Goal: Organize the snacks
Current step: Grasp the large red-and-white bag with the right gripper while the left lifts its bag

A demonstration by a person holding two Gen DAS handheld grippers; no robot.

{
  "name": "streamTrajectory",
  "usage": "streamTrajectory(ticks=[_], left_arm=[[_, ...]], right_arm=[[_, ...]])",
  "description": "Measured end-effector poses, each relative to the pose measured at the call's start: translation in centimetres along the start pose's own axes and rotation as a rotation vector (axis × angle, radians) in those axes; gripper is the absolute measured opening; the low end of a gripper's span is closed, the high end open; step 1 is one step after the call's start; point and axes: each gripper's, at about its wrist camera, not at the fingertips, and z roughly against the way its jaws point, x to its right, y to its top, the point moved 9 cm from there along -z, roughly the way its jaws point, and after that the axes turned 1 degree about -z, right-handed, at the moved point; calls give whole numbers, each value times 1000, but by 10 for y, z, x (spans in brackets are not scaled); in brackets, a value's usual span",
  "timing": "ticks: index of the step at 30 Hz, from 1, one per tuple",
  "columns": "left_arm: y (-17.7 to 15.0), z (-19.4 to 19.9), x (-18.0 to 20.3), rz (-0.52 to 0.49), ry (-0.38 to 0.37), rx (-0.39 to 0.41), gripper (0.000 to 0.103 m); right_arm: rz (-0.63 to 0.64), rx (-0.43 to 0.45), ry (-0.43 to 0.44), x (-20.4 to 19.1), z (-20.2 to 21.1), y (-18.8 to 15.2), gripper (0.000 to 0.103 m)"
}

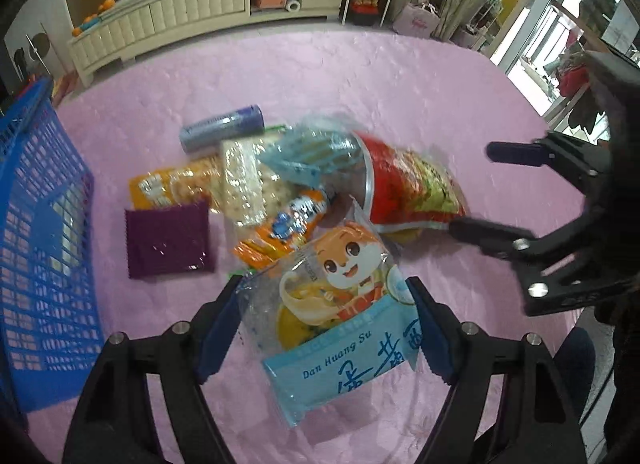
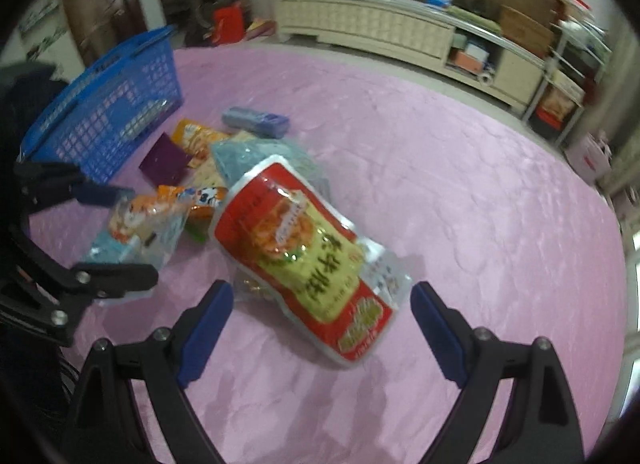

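Noted nearest the left wrist lens: the left gripper, spread wide and straddling a light-blue "Dan Huang Su" pastry packet. Packet's long axis aligned roughly with the fingers, printed end toward the camera, clear end pointing away into the pile. Pads set at both long edges of the packet; actual clamping pressure not determinable from either view. Noted nearest the right wrist lens: the right gripper, likewise spread and holding nothing. Directly ahead of it, a red-and-yellow snack pouch, lying on the pink bedspread, long axis slanted from far left to near right, near end between the fingertips but not touching either. Remaining snacks heaped beyond: a purple sachet, a cracker pack, an orange packet and a grey-blue tube. Blue mesh basket located on the left gripper's side, well apart from the right gripper. Judged accordingly: pastry packet the shorter carry to the basket; pouch in need of a slight wrist turn before a square cross-width grip.
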Motion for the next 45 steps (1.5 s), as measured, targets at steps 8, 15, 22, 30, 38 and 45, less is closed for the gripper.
streamTrajectory(ticks=[8, 15, 22, 30, 38, 45], left_arm=[[10, -14, -13, 9, -9, 1, 77], [13, -11, -13, -8, -9, 3, 77], [9, -8, -7, -23, -17, 11, 77], [3, 8, -4, -25, -24, 46, 77], [2, 49, -11, -53, -18, 132, 77], [-1, 99, -30, -41, -15, 212, 77]], right_arm=[[130, -91, 20, -2, -42, 10, 93], [80, -125, 149, -1, -46, 11, 77], [-18, -109, 201, -3, -28, -6, 44], [-133, -61, 162, -7, -7, -14, 32], [-176, 20, 125, -29, 37, 5, 26], [-152, 83, 93, -66, 70, 24, 26]])
